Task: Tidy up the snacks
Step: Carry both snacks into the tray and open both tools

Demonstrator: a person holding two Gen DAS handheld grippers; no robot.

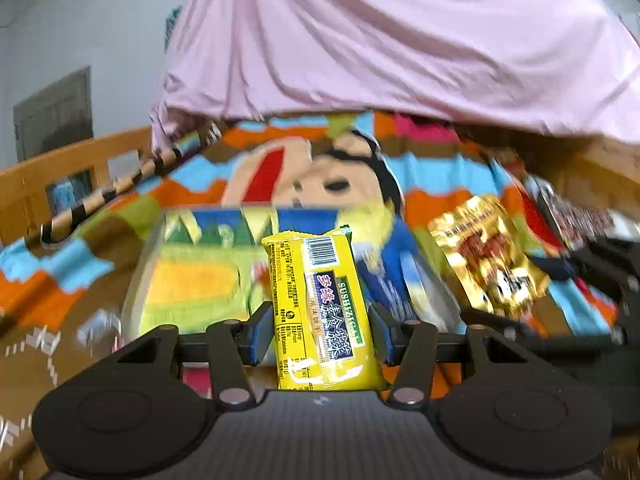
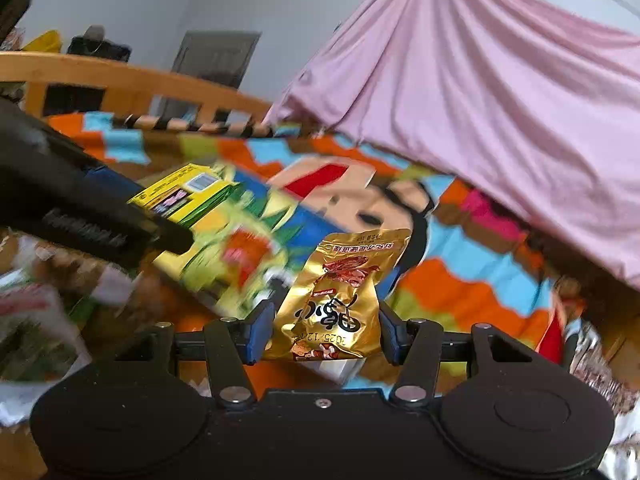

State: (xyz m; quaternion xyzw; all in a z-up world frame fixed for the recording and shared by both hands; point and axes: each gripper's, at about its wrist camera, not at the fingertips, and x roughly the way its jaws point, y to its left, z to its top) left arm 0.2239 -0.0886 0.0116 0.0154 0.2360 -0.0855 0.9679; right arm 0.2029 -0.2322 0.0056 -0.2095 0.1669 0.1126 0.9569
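Both snacks are light, crinkly foil-and-film packets that bend and slide easily, so in my judgement a pinch across the flat sides near the lower half, as here, is the safest hold; squeezing harder would likely crush whatever is inside. The left claw point(image 1: 320, 334) holds the yellow packet point(image 1: 322, 312) upright between its blue pads point(image 1: 261, 334), which press on both long edges, the barcode end pointing away from the camera. The right claw point(image 2: 326, 330) grips the gold packet point(image 2: 340, 296) the same way, the pads on its lower half while its top leans free above. Both packets hang in the air above the bed point(image 2: 480, 292), over the middle of its bright cartoon blanket point(image 1: 440, 176). A flat green and yellow box point(image 1: 192, 280) sits on the blanket below the left claw, towards the wooden rail point(image 2: 132, 76) along the far edge. A pink cloth point(image 1: 380, 40) hangs over the far end.
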